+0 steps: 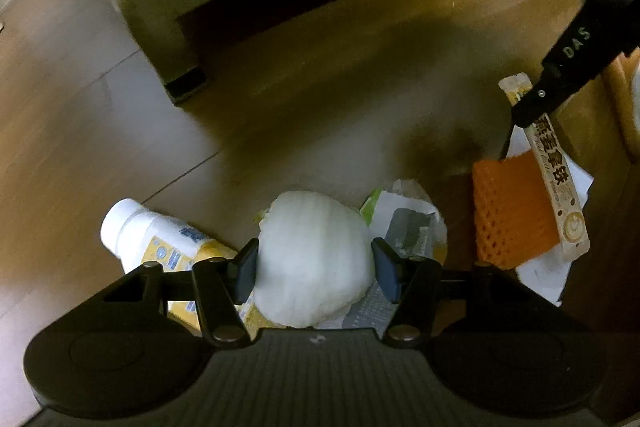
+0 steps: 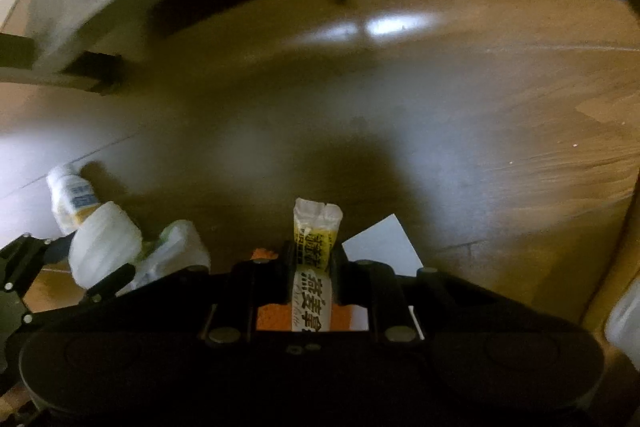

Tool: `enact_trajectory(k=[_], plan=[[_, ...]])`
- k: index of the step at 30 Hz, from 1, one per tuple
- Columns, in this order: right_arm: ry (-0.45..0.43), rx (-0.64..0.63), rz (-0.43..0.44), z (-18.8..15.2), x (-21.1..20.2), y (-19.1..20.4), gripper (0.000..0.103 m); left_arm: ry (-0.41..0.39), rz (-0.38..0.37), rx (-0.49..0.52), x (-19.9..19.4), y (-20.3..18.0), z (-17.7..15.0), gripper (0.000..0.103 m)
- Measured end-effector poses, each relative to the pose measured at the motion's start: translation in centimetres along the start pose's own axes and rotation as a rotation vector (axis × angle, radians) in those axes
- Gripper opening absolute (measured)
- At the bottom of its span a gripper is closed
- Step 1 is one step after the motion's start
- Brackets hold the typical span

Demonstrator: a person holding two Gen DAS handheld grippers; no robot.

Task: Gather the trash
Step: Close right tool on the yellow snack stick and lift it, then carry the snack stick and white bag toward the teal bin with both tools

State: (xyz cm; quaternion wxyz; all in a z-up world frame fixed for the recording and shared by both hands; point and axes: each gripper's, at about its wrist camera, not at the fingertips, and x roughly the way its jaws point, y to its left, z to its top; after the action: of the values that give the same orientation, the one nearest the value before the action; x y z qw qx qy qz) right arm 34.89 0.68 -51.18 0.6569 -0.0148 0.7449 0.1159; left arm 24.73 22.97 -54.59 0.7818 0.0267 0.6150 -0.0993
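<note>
step: lifting trash off floor [image 1: 280, 115] | left gripper [image 1: 314, 267] pinching white foam wad [image 1: 314, 259] | right gripper [image 2: 314, 279] clamped on coffee sachet [image 2: 316, 235], apparently raised | next: carry both to a bin, none visible

the wad [image 1: 314, 259] is white with faint ribbing. the bottle [image 1: 154, 243] at left is white with a yellow and blue label. the mesh [image 1: 510, 211] at right is orange, in a fine grid. the sachet [image 1: 556, 187] is cream with black characters, a yellow far end and a brown latte swirl. the paper [image 1: 404, 223] is white and grey with a green edge. the floor [image 1: 320, 107] is brown wood grain. the grippers are black; the left's pads [image 1: 244, 269] look dark blue.
</note>
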Motion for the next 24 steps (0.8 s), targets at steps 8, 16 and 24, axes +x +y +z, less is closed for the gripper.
enact_trajectory(k=[8, 16, 24], plan=[[-0.08, -0.045, 0.053, -1.4, -8.5, 0.6, 0.016, -0.056, -0.003, -0.035, -5.0, 0.0, 0.5, 0.058], [-0.212, -0.107, 0.087, -3.9, -19.6, 1.4, 0.016, -0.174, -0.002, -0.016, -14.8, -1.4, 3.7, 0.058], [-0.342, -0.14, 0.106, -7.7, -30.4, 0.3, 0.016, -0.331, 0.01, 0.014, -27.4, -4.3, 7.6, 0.058]])
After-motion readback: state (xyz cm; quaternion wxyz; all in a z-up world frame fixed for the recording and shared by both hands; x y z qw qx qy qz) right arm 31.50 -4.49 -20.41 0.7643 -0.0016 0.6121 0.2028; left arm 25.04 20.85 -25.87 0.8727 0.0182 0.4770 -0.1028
